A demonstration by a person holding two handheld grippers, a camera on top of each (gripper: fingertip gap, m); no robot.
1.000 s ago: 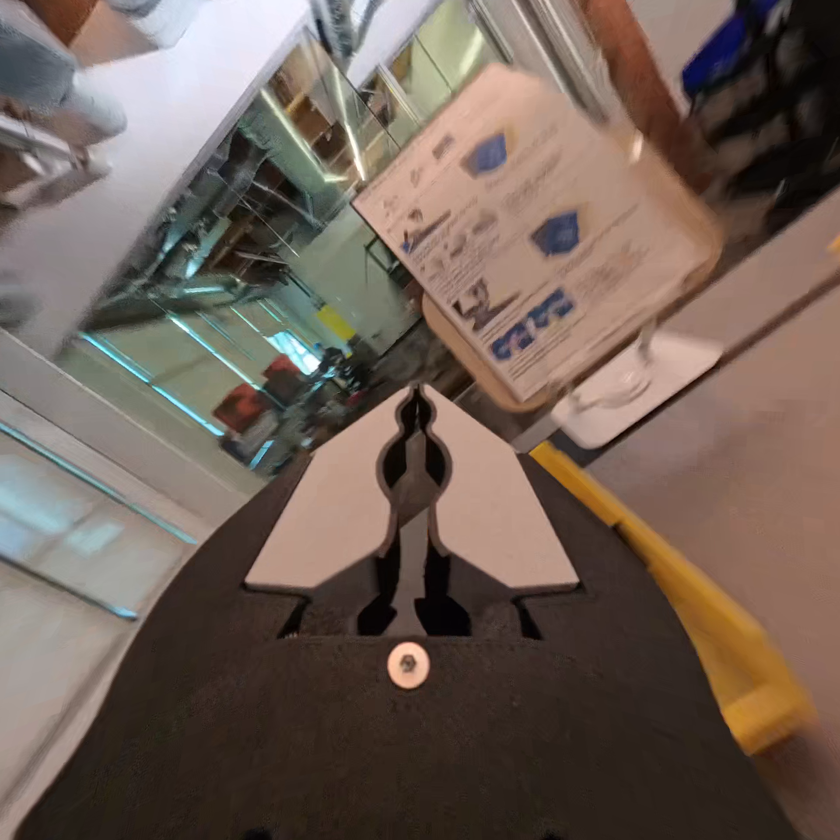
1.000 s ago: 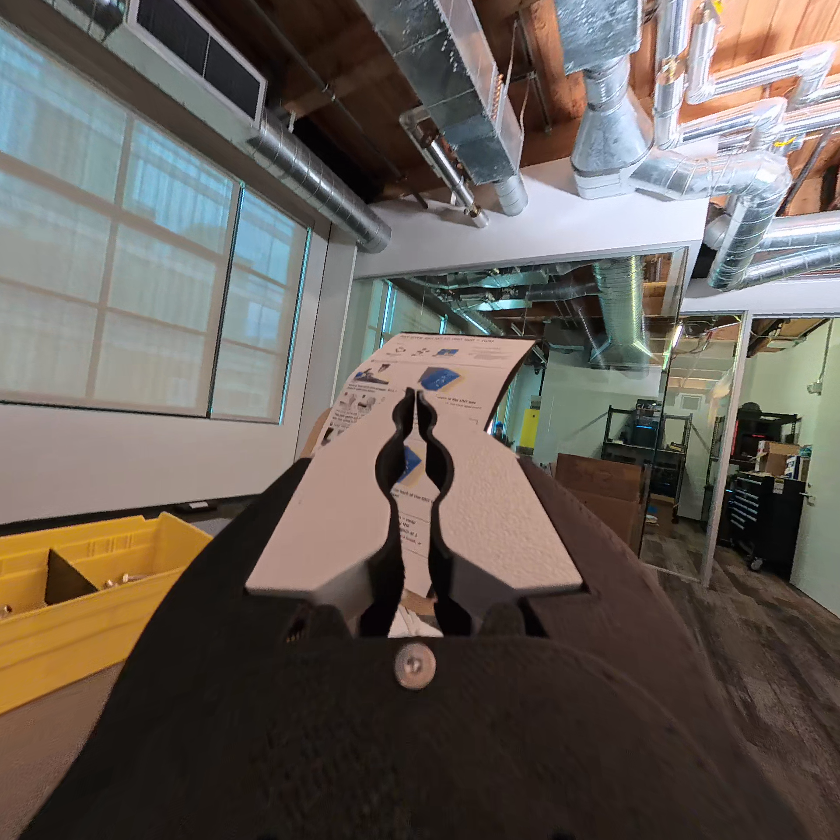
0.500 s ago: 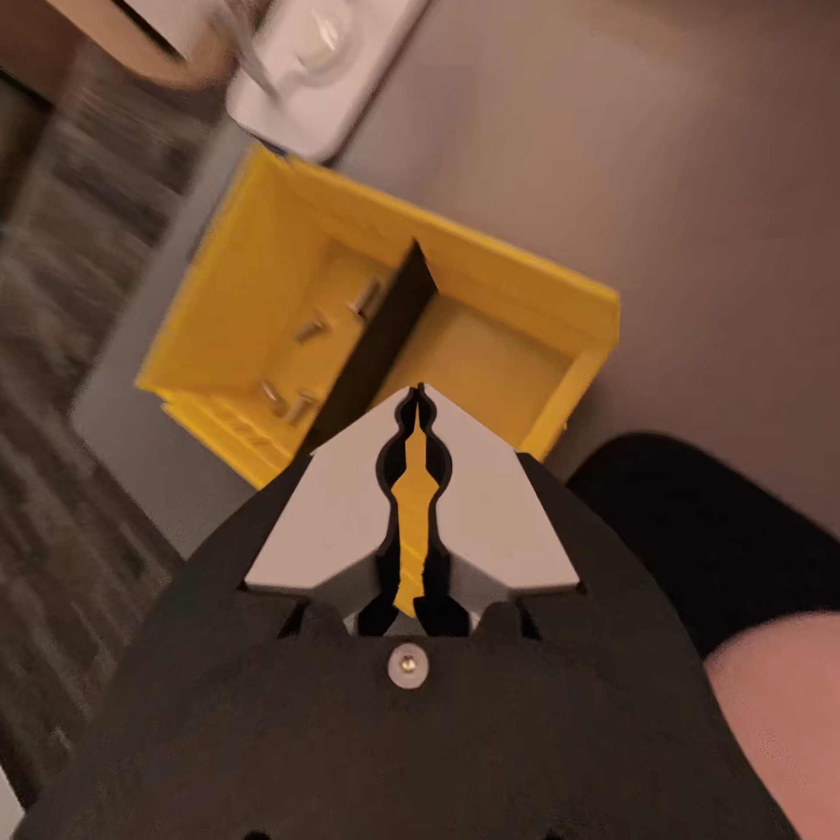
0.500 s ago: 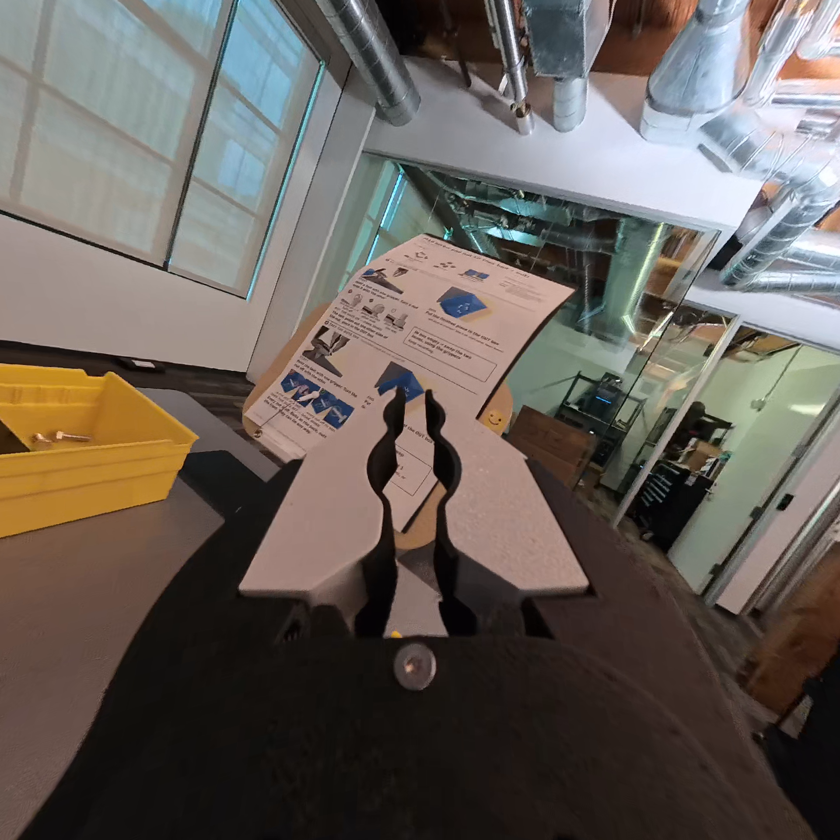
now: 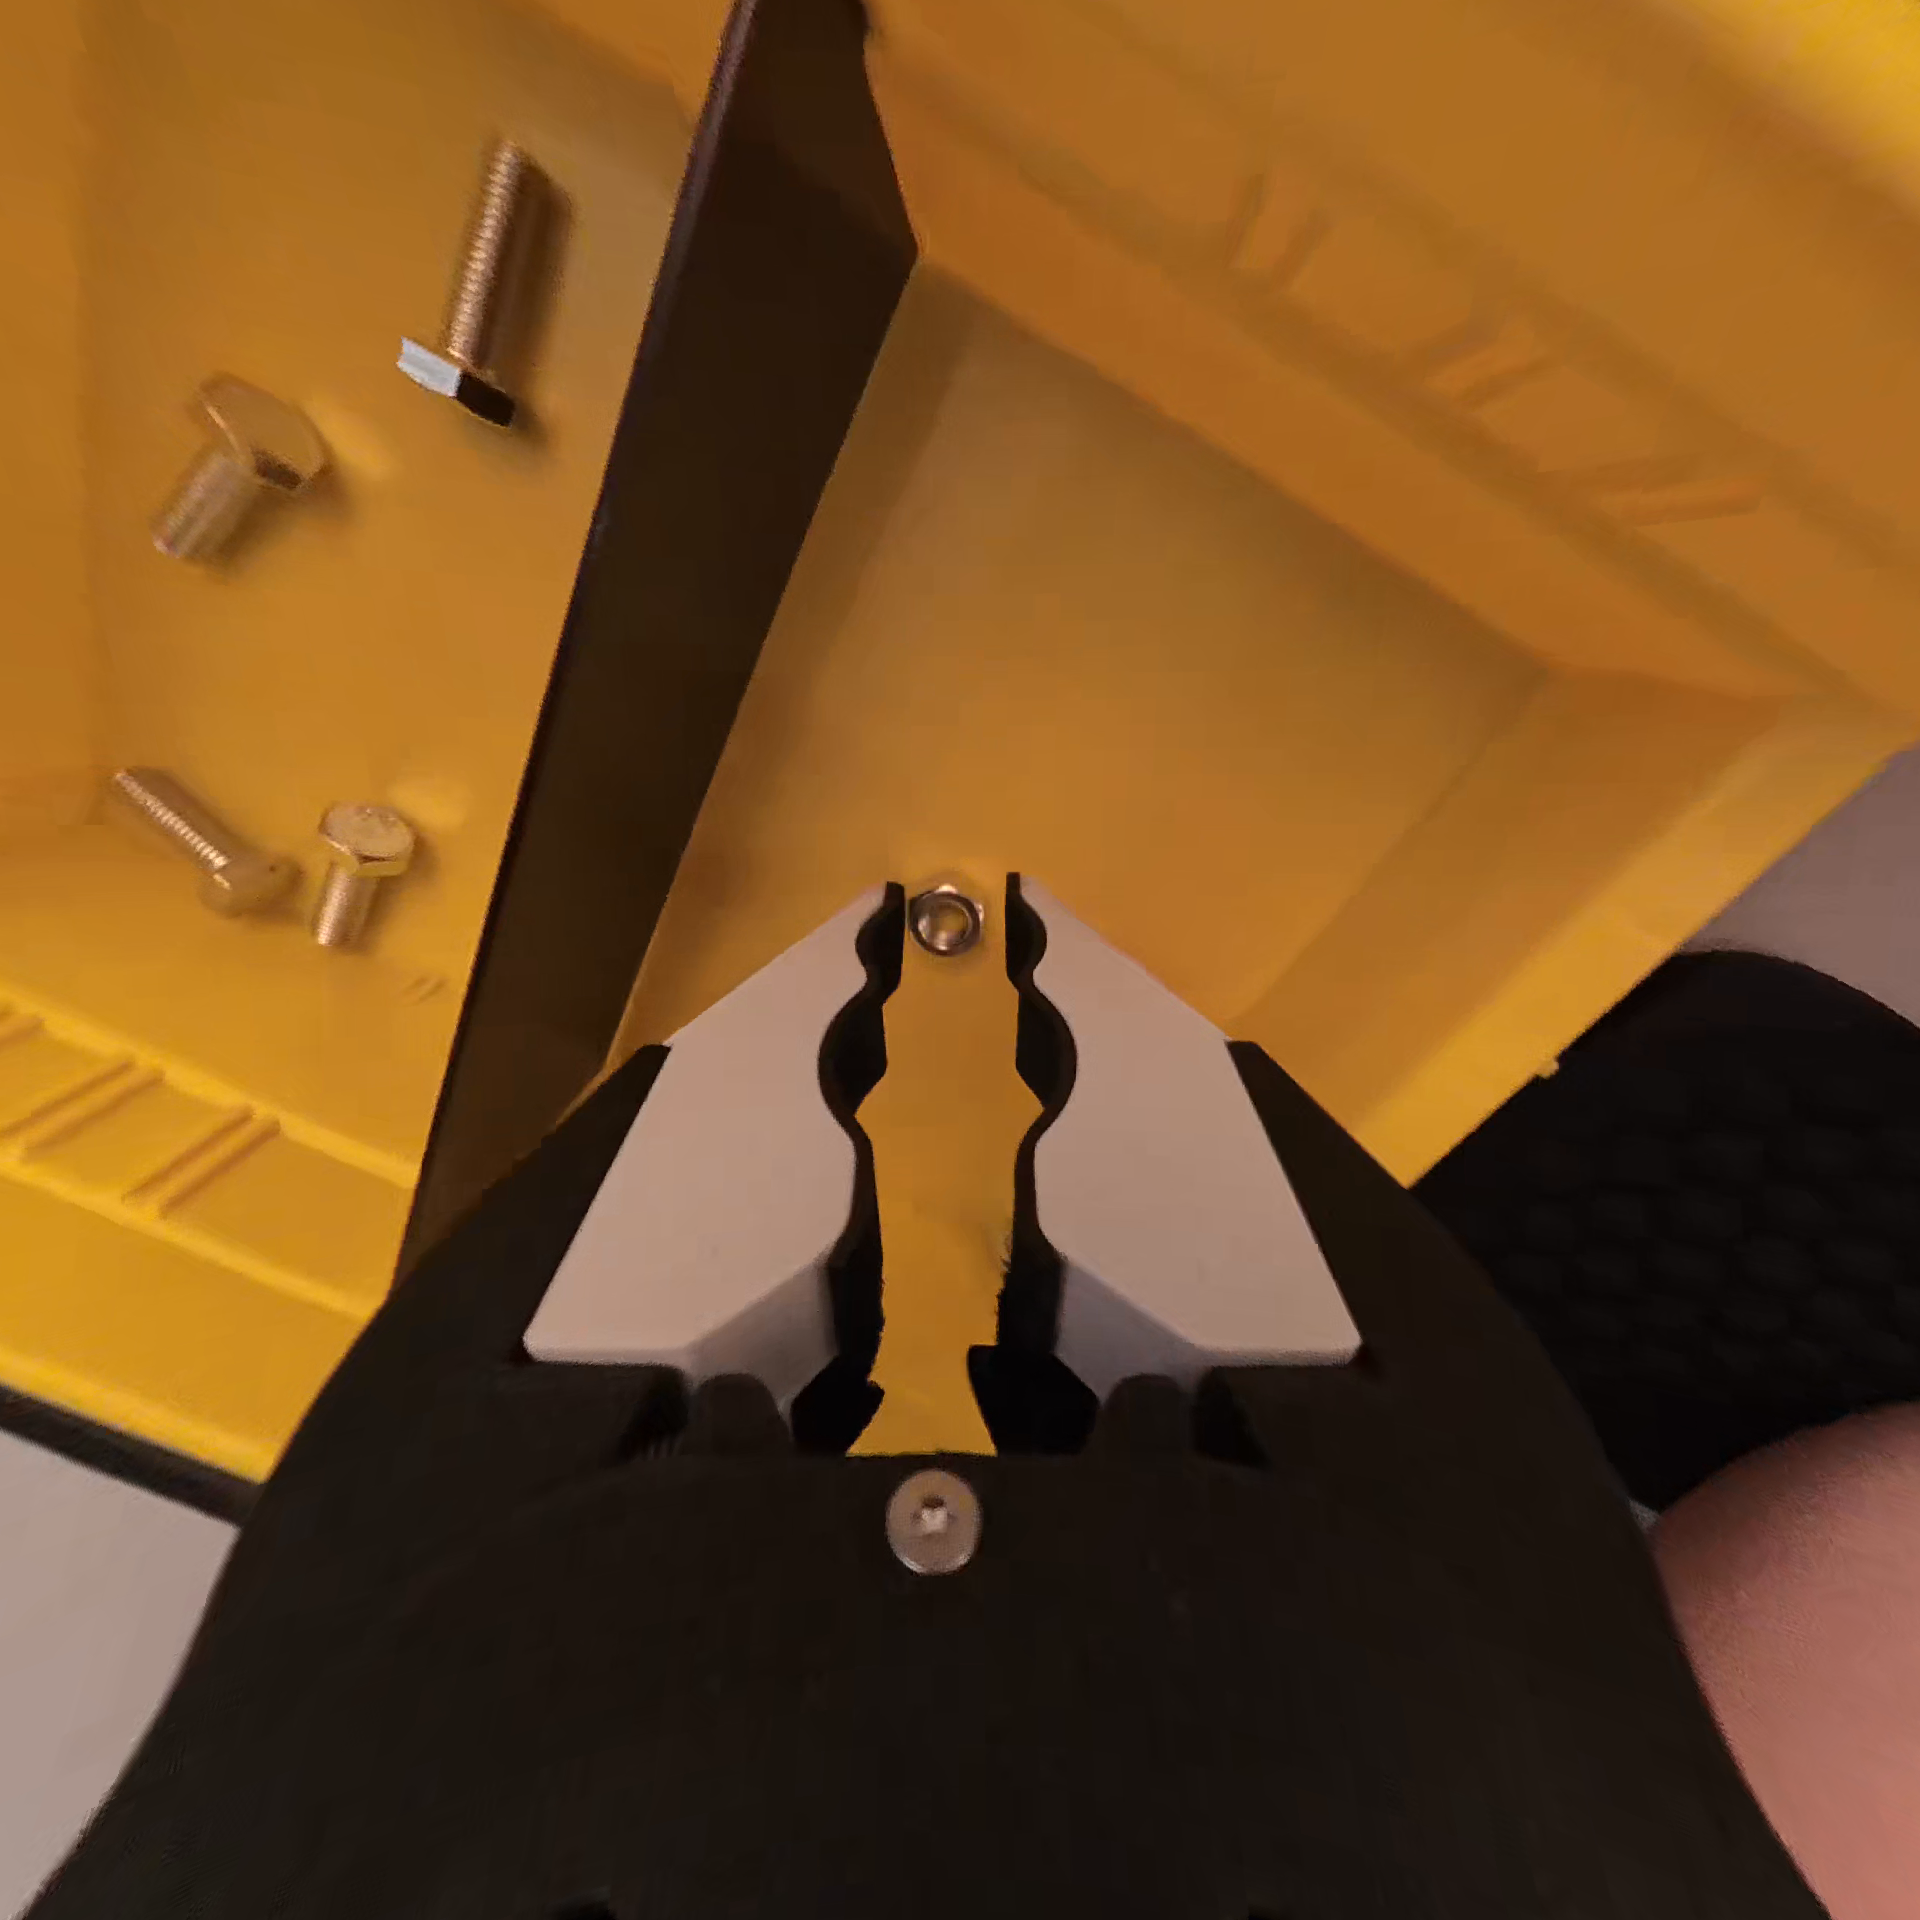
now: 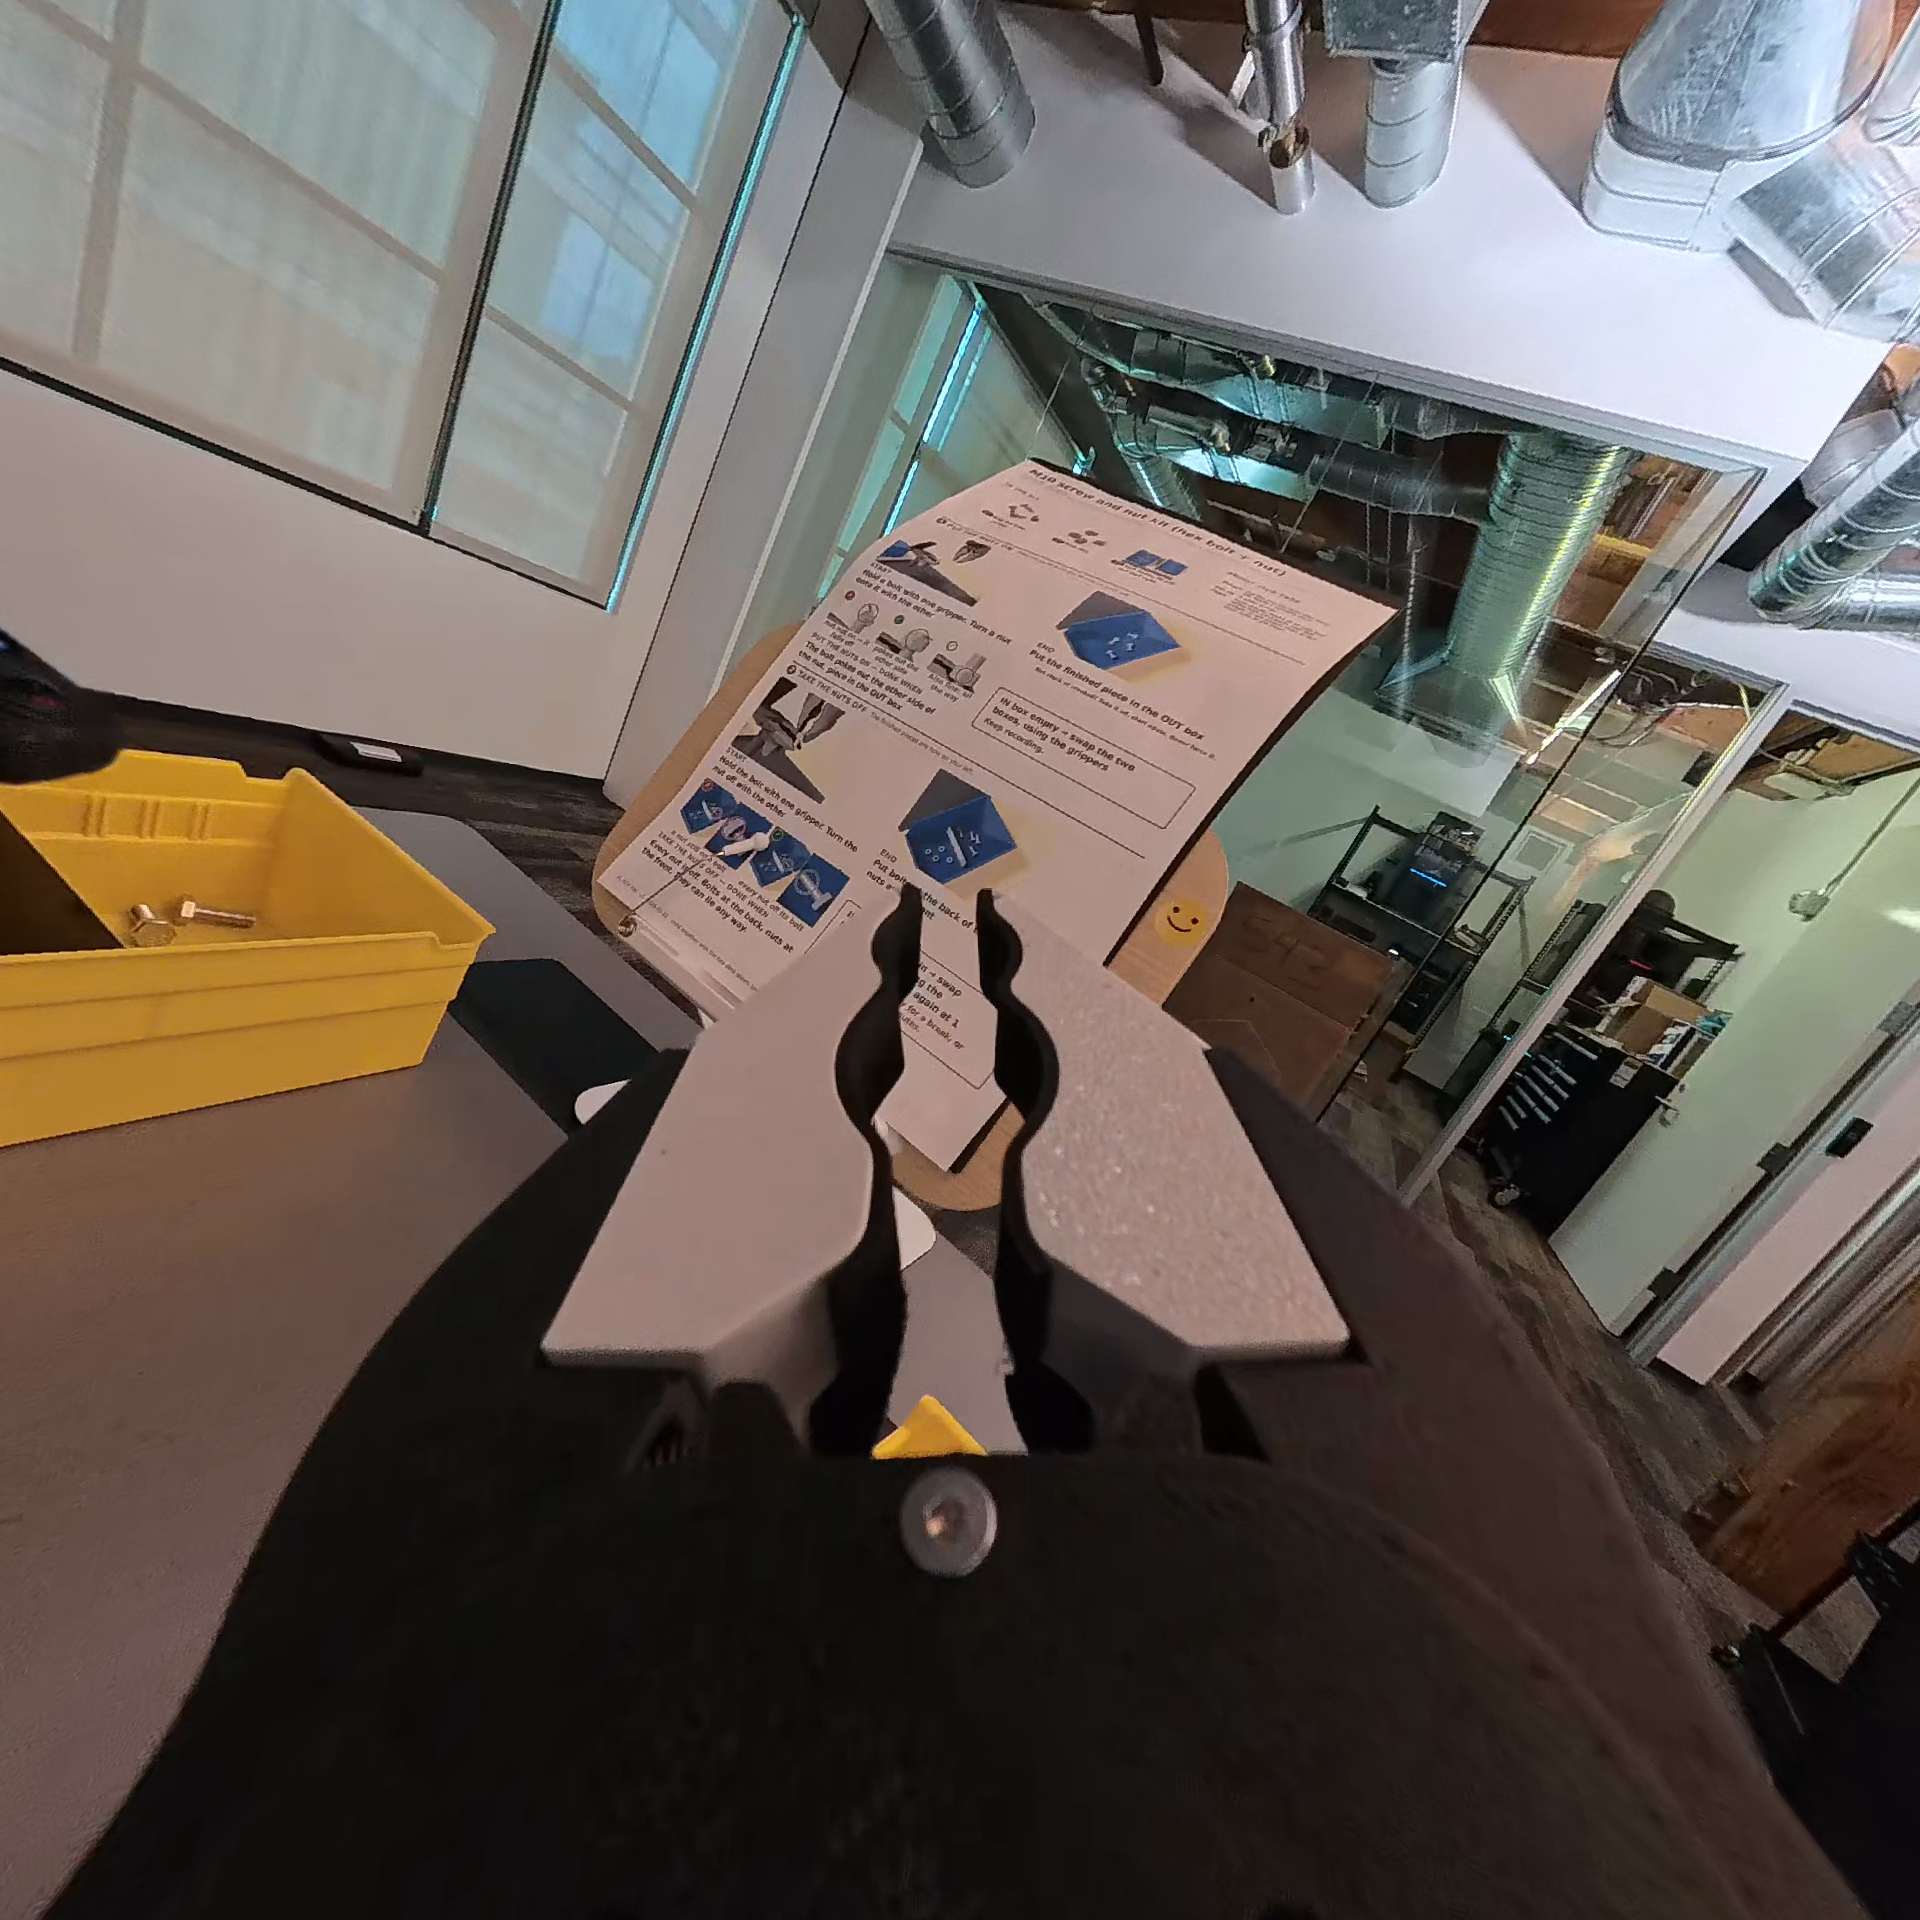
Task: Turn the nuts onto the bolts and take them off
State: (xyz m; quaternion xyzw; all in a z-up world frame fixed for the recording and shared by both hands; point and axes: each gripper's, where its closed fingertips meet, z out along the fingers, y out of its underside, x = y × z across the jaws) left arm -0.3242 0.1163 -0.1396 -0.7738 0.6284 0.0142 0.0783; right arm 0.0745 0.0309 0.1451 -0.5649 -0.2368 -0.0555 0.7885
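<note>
Yellow divided bin, one nut between parted left jaws

Yellow plastic bin (image 5: 1299,436) with a black divider (image 5: 707,582) splitting it into two compartments. Left of the divider lie four brass-coloured hex bolts: one (image 5: 473,281) nearest the divider, one (image 5: 234,478) beside it, and a pair (image 5: 192,842) (image 5: 353,868) lying head to head, close together. The other compartment holds a single small silver nut (image 5: 943,921) flat on the floor, with bare yellow floor all round it and the walls well apart from it.

Left gripper (image 5: 948,891): jaws parted by a narrow gap, tips straddling the nut; whether either tip touches it cannot be told. Nothing is clamped.

Right gripper (image 6: 940,902): held above the grey table (image 6: 208,1299), well apart from the bin (image 6: 239,997), which sits at the table's far left with two bolts (image 6: 192,920) visible inside. Jaws slightly parted, holding nothing, pointed toward a curved printed instruction sheet (image 6: 997,727) on a wooden stand. Open table surface lies between this gripper and the bin.
</note>
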